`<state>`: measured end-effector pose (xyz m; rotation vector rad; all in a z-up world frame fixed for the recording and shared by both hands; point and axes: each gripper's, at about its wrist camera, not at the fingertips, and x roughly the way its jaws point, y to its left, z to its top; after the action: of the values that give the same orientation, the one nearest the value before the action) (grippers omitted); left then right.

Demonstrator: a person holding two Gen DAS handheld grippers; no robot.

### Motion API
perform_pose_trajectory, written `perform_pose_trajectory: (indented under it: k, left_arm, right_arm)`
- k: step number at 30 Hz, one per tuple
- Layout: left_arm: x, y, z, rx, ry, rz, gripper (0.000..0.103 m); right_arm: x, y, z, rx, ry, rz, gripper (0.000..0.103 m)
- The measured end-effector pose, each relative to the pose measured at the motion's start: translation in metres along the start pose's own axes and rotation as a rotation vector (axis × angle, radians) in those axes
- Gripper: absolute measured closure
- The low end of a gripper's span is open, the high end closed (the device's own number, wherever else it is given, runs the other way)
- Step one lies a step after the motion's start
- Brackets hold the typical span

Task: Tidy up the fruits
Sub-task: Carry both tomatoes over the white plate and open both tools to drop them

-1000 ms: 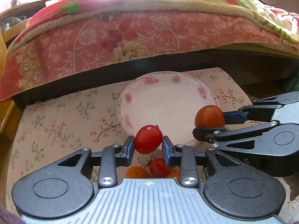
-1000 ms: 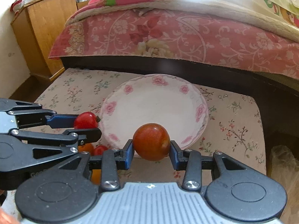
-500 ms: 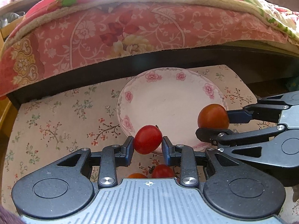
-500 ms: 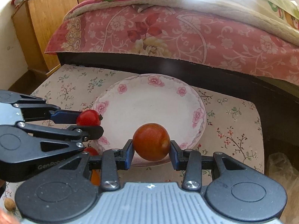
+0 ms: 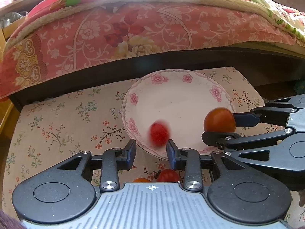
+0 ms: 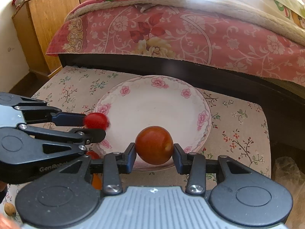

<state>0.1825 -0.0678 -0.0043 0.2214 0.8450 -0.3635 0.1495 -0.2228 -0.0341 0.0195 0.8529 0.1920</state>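
The left gripper has just been opening its jaws, and the small red tomato is blurred beyond its fingertips, free of both pads and dropping toward the near edge of the plate. The right gripper is clenched on the orange tomato, held over the plate's near rim.

The step in hand looks like the release onto the plate. To do it well, the left gripper should stay put until the red tomato settles, since it lands close to the rim and may roll off onto the cloth. The right gripper would do better to carry its tomato further in, toward the plate's middle, and lower it before letting go, so the two fruits do not knock each other out. Two more fruits lie on the cloth just below the left gripper, apparently still to be picked up.
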Motion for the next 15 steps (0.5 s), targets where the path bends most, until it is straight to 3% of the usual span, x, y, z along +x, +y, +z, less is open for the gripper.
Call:
perform_pose_trajectory:
  k: [15]
  left_arm:
    - [-0.0086, 0.0009, 0.0021, -0.011, -0.028, 0.008, 0.052]
  right_arm:
    - [-0.0089, -0.0016, 0.0036, 0.013, -0.035, -0.014, 0.054]
